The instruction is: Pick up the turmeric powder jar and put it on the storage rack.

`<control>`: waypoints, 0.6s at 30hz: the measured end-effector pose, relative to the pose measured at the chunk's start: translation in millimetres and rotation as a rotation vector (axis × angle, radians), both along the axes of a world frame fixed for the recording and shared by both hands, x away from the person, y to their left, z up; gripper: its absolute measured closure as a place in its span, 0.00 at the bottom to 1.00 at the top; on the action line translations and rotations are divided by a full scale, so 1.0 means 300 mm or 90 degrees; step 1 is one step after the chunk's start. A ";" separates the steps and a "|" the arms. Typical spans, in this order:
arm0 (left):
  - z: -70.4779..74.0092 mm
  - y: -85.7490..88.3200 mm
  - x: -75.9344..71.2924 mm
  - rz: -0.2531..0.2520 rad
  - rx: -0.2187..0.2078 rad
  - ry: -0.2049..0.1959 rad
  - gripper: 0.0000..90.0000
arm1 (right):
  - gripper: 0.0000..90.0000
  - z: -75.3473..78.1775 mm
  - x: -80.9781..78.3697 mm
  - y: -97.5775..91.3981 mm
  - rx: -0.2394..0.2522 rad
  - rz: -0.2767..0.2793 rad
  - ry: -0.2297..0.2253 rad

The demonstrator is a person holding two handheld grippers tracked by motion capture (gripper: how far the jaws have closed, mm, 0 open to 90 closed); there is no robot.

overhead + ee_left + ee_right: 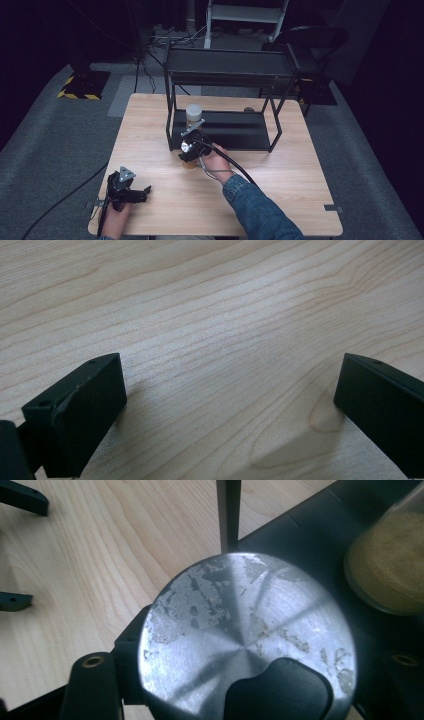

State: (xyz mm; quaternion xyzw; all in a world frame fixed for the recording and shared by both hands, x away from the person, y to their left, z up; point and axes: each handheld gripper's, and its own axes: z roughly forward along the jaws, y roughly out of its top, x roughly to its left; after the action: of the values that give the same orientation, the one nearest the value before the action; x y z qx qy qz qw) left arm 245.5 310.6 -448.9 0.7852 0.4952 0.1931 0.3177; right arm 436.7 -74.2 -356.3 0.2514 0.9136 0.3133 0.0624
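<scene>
High view showed the right claw (191, 146) pinching a metal-lidded jar (247, 635) at the front edge of the black rack (230, 55), likely for shelving beside another jar (193, 116). Left claw (134, 192), jaws spread, rested idle on the desk (290, 170).

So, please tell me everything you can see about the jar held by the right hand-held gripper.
The jar has an amber-looking body and a round, worn silver lid with scuffed patches. It stands upright on the wooden table, just in front of the black shelf, clamped between the jaws of the right hand-held gripper.
</scene>
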 end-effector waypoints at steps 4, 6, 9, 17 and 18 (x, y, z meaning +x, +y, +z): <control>0.000 0.000 0.000 0.000 0.000 0.000 0.00 | 0.34 0.034 -0.010 -0.014 0.006 0.004 -0.009; 0.000 0.000 0.000 0.000 0.000 0.000 0.00 | 0.35 0.057 -0.014 -0.024 0.008 -0.001 -0.014; 0.000 0.000 0.000 0.000 0.000 0.000 0.00 | 0.34 0.101 -0.016 -0.045 0.011 -0.007 -0.021; 0.000 -0.002 0.001 0.002 0.000 0.000 0.00 | 0.34 0.200 -0.009 -0.115 0.022 -0.042 -0.040; 0.000 -0.002 0.001 0.002 0.000 0.001 0.00 | 0.34 0.209 -0.005 -0.121 0.022 -0.047 -0.040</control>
State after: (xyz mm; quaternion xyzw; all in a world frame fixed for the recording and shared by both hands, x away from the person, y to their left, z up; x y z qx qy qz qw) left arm 245.7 310.0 -448.7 0.7847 0.4964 0.1932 0.3171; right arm 435.2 -110.7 -293.5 0.2760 0.8957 0.3345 0.0982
